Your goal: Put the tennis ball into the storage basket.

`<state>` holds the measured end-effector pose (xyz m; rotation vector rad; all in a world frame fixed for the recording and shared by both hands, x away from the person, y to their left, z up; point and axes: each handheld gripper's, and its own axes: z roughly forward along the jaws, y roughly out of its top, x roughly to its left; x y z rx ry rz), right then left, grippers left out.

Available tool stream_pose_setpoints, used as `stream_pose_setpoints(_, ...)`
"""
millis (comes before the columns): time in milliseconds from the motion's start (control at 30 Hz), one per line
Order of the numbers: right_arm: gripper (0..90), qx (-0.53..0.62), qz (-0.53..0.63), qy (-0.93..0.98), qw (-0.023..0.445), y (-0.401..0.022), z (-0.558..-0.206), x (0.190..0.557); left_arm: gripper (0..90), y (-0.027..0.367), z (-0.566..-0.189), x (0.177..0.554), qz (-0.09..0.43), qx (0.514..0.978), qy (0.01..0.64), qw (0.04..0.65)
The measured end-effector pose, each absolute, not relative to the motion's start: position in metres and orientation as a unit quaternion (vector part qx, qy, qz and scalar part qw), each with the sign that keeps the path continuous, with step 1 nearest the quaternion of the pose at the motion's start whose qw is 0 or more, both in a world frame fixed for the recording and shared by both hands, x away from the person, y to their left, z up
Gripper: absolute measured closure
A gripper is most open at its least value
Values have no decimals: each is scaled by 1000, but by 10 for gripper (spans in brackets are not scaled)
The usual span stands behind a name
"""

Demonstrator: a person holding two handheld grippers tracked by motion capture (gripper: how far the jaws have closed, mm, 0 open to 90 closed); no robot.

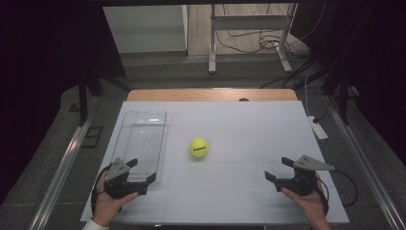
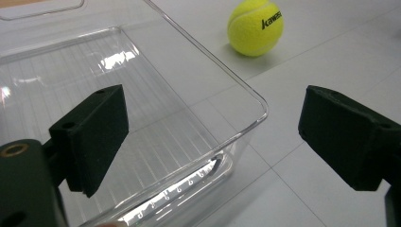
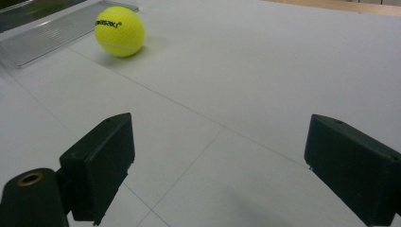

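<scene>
Nearest the high camera, two forearms come in from the bottom edge, each hand holding a gripper above the white table (image 1: 230,191). Ordered by size, the table comes first, then the clear plastic bin (image 1: 141,139) lying at its left half, then the tennis ball (image 1: 198,147), the smallest thing on the surface. The ball rests near the middle of the table, just beside the bin's right wall but apart from it.

The left gripper (image 1: 139,171) is held with its jaws spread wide over the near right corner of the bin; one jaw hangs above the ribbed floor, the other outside the wall, and nothing is pressed between them. The right gripper (image 1: 278,168) is likewise held open and empty, well apart from the ball, which is seen ahead of it in the right gripper view (image 3: 119,30).

The ball can be judged light, felt-covered and slightly yielding, so a good grip is offered, yet it is likely to roll if nudged off-centre. It would best be taken across its widest part, with the jaws closed evenly on opposite sides. The bin is thought to be stiff, smooth and slippery, and easily shoved.
</scene>
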<state>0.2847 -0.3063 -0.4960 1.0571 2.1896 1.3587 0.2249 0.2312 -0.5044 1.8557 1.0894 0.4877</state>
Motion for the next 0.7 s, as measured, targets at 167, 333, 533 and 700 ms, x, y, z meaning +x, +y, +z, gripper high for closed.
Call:
stream_pose_setpoints(167, 100, 375, 479, 774, 177, -305, -497, 287, 100, 233, -504, 223, 199, 746, 445, 454)
stream_pose_setpoints(333, 102, 374, 478, 775, 176, -304, -498, 288, 100, 234, -504, 222, 200, 747, 444, 454)
stream_pose_setpoints(533, 104, 375, 476, 776, 173, -304, -498, 286, 98, 233, -502, 222, 202, 746, 442, 455)
stream_pose_setpoints(700, 104, 375, 478, 775, 171, -305, -498, 286, 97, 232, -503, 222, 199, 749, 441, 453)
